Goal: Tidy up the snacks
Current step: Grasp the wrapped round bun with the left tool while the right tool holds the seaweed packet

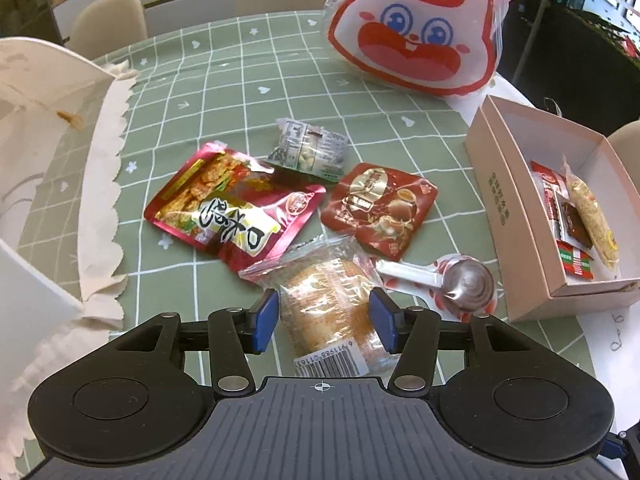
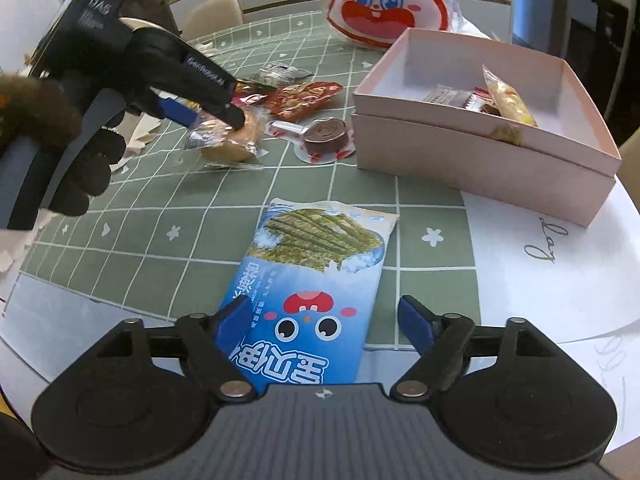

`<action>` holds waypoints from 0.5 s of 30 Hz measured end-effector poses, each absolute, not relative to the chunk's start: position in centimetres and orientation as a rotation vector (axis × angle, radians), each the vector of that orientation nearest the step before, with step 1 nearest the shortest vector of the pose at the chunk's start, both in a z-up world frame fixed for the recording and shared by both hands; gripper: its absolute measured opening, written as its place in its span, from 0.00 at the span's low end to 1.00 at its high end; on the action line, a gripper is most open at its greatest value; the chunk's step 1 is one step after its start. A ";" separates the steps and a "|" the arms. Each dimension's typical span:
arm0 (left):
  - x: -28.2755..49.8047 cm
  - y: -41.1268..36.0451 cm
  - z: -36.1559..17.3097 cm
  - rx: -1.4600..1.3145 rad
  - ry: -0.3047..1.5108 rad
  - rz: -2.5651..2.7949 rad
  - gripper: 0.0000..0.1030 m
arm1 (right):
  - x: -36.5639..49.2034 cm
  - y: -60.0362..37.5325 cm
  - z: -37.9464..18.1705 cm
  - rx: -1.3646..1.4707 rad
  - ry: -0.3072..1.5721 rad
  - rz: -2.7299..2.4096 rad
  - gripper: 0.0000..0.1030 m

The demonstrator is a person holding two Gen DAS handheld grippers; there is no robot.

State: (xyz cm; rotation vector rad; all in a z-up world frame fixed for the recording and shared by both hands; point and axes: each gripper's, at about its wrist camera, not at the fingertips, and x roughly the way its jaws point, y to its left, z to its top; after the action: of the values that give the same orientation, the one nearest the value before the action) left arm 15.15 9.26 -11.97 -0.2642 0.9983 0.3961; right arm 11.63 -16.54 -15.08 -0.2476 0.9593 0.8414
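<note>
A clear-wrapped bread bun (image 1: 328,300) lies on the green checked tablecloth (image 1: 224,80). My left gripper (image 1: 324,320) is open and straddles the bun, its blue pads just off the wrapper on either side. The right wrist view shows that same left gripper (image 2: 212,120) tilted down over the bun (image 2: 232,140), held by a black-gloved hand (image 2: 80,176). A blue seaweed snack packet (image 2: 316,280) lies flat near the table's front edge. My right gripper (image 2: 324,320) is open around its near end. The pink box (image 1: 492,184) (image 2: 480,160) holds several small snacks.
Behind the bun lie a red spicy-snack pouch (image 1: 232,208), a dark red chestnut packet (image 1: 376,208), a small clear packet (image 1: 308,148) and a chocolate cup with a spoon (image 1: 468,284). A rabbit-face bag (image 1: 416,32) stands at the back. A white paper bag (image 1: 36,120) stands left.
</note>
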 end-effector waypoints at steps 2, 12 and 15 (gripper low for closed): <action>14.9 9.8 -12.0 -0.308 0.996 0.390 0.56 | 11.5 -16.4 -15.1 -0.257 0.955 0.845 0.86; 14.2 12.1 -13.5 -0.527 0.993 0.355 0.74 | 10.9 -16.3 -15.4 -0.269 0.925 0.855 0.92; 14.4 12.1 -13.7 -0.546 0.980 0.349 0.72 | 10.8 -16.5 -15.5 -0.266 0.912 0.858 0.93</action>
State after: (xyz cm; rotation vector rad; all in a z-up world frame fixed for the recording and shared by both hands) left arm 14.35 12.08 -13.66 -0.5455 0.9799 0.3488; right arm 10.75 -16.47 -15.47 -0.2659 0.9117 0.8584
